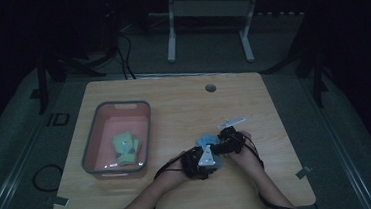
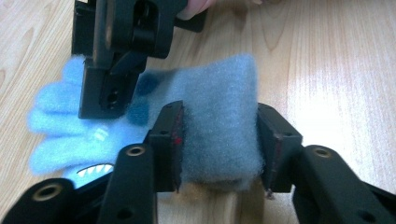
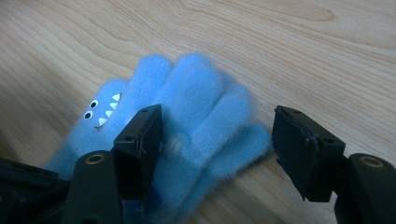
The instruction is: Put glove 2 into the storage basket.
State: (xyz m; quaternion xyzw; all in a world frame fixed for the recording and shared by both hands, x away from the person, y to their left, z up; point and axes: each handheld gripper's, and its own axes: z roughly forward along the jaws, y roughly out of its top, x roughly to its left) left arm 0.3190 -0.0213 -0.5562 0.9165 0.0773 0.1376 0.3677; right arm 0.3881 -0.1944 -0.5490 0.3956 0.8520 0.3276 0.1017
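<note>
At the table's left, a pink bin is already holding a green glove. Right of it, a blue glove is lying on the wooden table. The left gripper is pinching its cuff, while the right gripper is hovering wide over its fingers. Likely remaining: moving it into the bin.

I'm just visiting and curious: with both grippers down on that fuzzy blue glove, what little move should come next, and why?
Probably close the right gripper on the blue glove's finger end. Its jaws straddle the fingers with a gap at one side, while the left gripper brackets the cuff end, so both ends could then lift together.
</note>
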